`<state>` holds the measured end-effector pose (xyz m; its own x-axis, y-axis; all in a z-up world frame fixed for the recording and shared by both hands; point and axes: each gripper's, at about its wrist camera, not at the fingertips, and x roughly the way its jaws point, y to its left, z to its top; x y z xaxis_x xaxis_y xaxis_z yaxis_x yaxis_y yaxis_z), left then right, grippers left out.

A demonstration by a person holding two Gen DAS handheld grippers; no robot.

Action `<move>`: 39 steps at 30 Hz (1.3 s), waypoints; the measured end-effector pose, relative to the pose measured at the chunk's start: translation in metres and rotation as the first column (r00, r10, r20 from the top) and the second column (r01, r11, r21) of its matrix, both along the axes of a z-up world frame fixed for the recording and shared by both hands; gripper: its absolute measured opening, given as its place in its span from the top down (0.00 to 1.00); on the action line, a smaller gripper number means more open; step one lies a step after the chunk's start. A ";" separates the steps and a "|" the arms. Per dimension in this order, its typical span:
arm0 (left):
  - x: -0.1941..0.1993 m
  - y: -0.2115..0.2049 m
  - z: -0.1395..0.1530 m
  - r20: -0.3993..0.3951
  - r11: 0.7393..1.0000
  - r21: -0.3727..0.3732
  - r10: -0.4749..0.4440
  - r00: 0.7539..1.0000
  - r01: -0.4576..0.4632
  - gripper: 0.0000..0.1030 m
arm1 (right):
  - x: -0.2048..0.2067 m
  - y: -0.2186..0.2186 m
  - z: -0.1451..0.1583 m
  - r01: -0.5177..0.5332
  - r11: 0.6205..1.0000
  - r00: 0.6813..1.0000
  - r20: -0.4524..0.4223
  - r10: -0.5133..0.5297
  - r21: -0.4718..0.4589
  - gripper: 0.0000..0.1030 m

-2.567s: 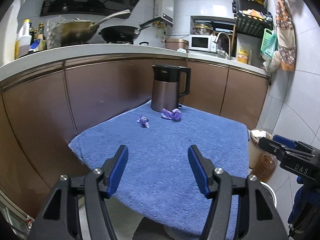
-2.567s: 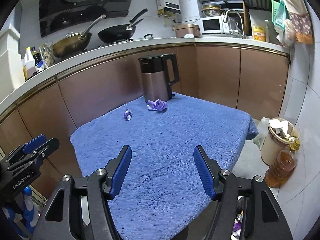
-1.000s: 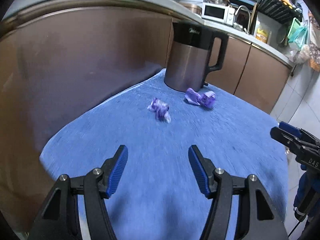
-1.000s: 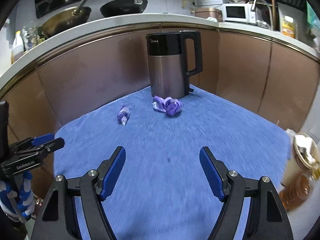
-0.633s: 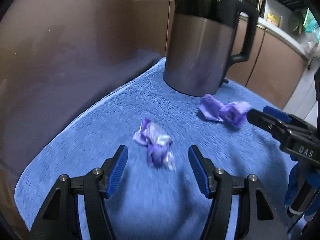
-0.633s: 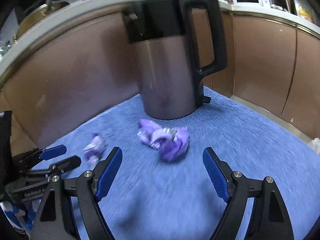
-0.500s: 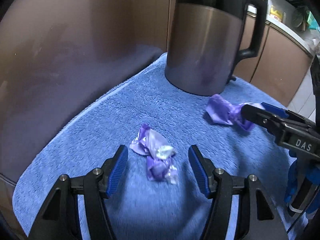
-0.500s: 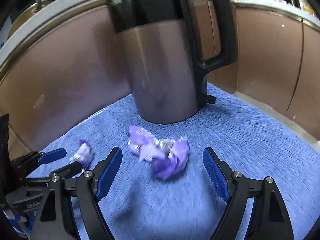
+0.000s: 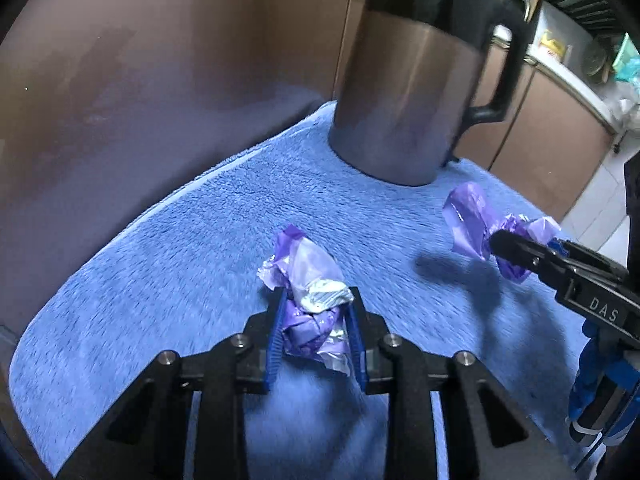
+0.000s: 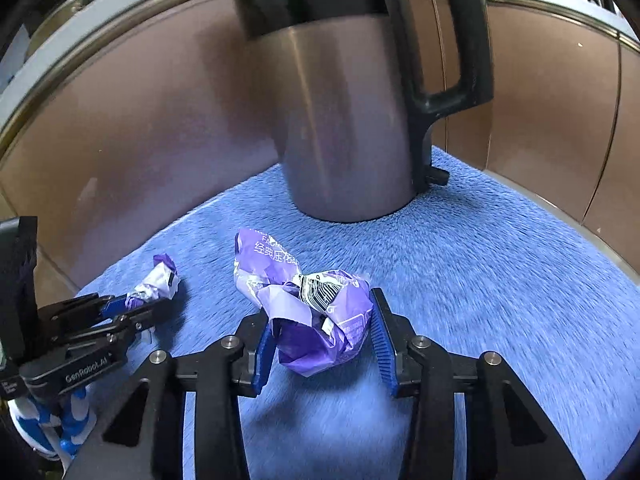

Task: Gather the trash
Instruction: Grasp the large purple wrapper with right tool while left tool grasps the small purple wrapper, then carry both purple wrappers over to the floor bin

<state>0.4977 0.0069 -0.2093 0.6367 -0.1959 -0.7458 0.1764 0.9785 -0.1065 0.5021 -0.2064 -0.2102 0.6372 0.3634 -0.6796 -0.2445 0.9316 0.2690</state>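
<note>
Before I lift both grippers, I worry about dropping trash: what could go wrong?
1. The left gripper pinches only the small wrapper's lower end; it may slip out.
2. The right gripper holds a puffy wrapper; it may pop free.
3. The kettle stands close ahead; moving forward could bump it.

The blue towel point(image 9: 168, 264) under everything is a thick, matt pile cloth with a rough, fuzzy nap, while the kettle point(image 10: 344, 120) standing on it has a smooth brushed-metal body with a soft sheen and a glossy black plastic handle and top. The small wrapper point(image 9: 308, 292) and the large wrapper point(image 10: 316, 304) are thin crinkled purple film, shiny at the creases, the small one silvery inside, probably foil-lined though blur makes that uncertain. The cabinet fronts point(image 10: 140, 120) behind look smooth, semi-gloss brown, and both grippers are matt black plastic with ribbed blue pads point(image 10: 382, 344).
</note>
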 end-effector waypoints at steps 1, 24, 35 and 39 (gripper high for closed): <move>-0.010 0.001 0.006 0.008 1.000 -0.008 -0.003 1.000 0.003 0.74 | -0.010 -0.001 0.006 0.002 1.000 1.000 0.008 -0.002 0.003 0.59; -0.322 -0.028 0.131 0.311 0.992 0.104 -0.102 0.945 0.073 0.74 | -0.337 -0.039 0.116 0.111 0.993 0.976 0.194 -0.101 -0.040 0.59; -0.378 -0.073 0.137 0.365 0.974 0.189 -0.184 0.913 0.121 0.74 | -0.409 -0.085 0.125 0.219 0.976 0.950 0.230 -0.213 -0.003 0.59; -0.389 -0.088 0.136 0.367 0.968 0.212 -0.210 0.906 0.138 0.74 | -0.424 -0.105 0.123 0.267 0.963 0.935 0.235 -0.264 0.018 0.59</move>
